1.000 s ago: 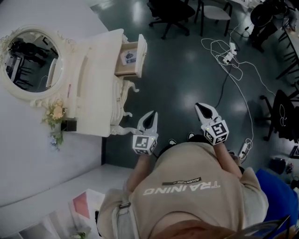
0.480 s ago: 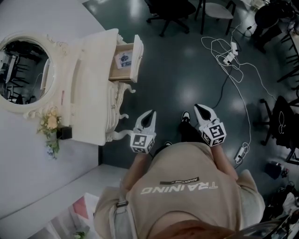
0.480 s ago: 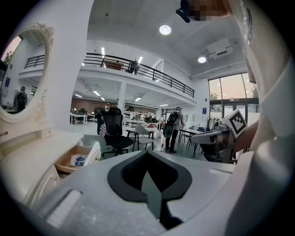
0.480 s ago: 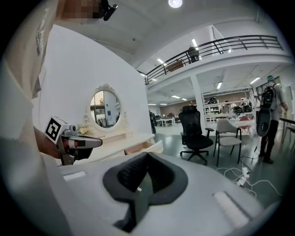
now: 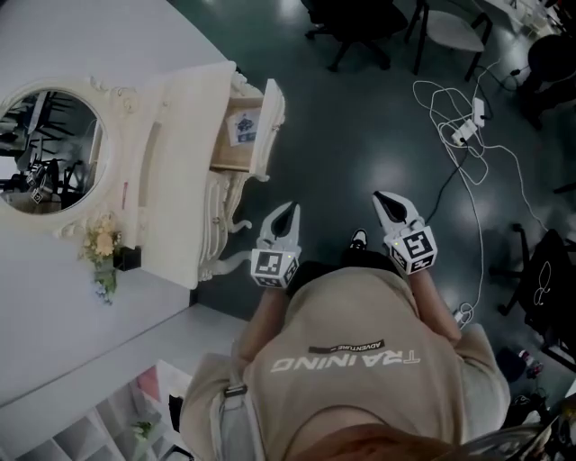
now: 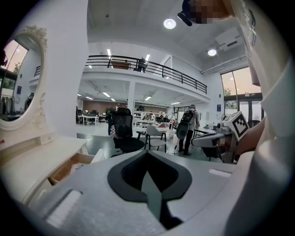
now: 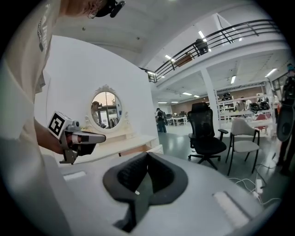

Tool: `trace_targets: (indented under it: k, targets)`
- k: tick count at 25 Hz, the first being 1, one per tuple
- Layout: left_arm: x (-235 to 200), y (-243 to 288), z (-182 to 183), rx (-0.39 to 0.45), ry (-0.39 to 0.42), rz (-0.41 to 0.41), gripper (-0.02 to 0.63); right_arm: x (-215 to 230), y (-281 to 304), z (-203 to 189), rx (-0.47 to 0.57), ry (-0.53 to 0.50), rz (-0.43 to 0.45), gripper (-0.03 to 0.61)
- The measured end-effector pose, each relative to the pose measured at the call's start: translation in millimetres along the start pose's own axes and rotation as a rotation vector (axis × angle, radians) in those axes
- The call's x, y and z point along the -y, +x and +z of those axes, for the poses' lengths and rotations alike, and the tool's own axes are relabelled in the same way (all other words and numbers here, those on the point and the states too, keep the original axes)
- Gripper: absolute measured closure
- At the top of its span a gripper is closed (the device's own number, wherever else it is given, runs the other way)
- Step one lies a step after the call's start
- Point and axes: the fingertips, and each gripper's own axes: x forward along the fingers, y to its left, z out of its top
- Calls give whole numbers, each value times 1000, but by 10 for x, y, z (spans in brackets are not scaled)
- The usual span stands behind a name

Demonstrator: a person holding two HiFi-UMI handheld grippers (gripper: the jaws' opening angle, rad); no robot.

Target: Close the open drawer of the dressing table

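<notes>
In the head view the cream dressing table [image 5: 184,153] stands against the left wall with its oval mirror [image 5: 49,149]. Its drawer [image 5: 255,133] is pulled out toward the dark floor, with a printed card inside. My left gripper [image 5: 289,211] is shut and empty, a short way below the drawer's front, apart from it. Further right, my right gripper [image 5: 382,198] is also shut and holds nothing. The left gripper view has the open drawer [image 6: 73,165] at lower left past the shut left gripper [image 6: 147,154]. In the right gripper view the table [image 7: 120,143] lies beyond the shut right gripper [image 7: 147,156].
Black office chairs [image 5: 360,22] stand on the floor at the top. A white cable with power strips [image 5: 466,126] trails across the floor at right. A flower bunch [image 5: 103,248] sits on the table's near end. A white shelf unit [image 5: 108,423] is at lower left.
The person has stepped and the head view has turned, so the table sits a little nearer the left gripper. Both grippers stay shut in front of the body. The drawer remains open.
</notes>
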Motion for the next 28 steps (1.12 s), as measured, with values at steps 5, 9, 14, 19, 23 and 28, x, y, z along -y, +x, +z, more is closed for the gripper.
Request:
trace_targets:
  k: [5, 9, 14, 19, 23, 28]
  targets:
    - [-155, 387, 19, -28, -30, 42, 614, 322, 361, 15, -32, 8, 57, 574]
    - [-444, 627, 18, -35, -46, 71, 614, 453, 752, 62, -50, 7, 91, 574]
    - [-916, 896, 54, -17, -60, 77, 614, 500, 1295, 206, -70, -22, 111, 574]
    - [-1357, 1131, 220, 5, -63, 69, 614, 524, 1795, 593, -58, -39, 118, 574]
    - [-1798, 1310, 358, 36, -77, 80, 614, 547, 2342, 882, -57, -80, 135, 574]
    - [-2294, 1326, 375, 32, -93, 89, 614, 392, 2949, 1015, -73, -108, 165, 574]
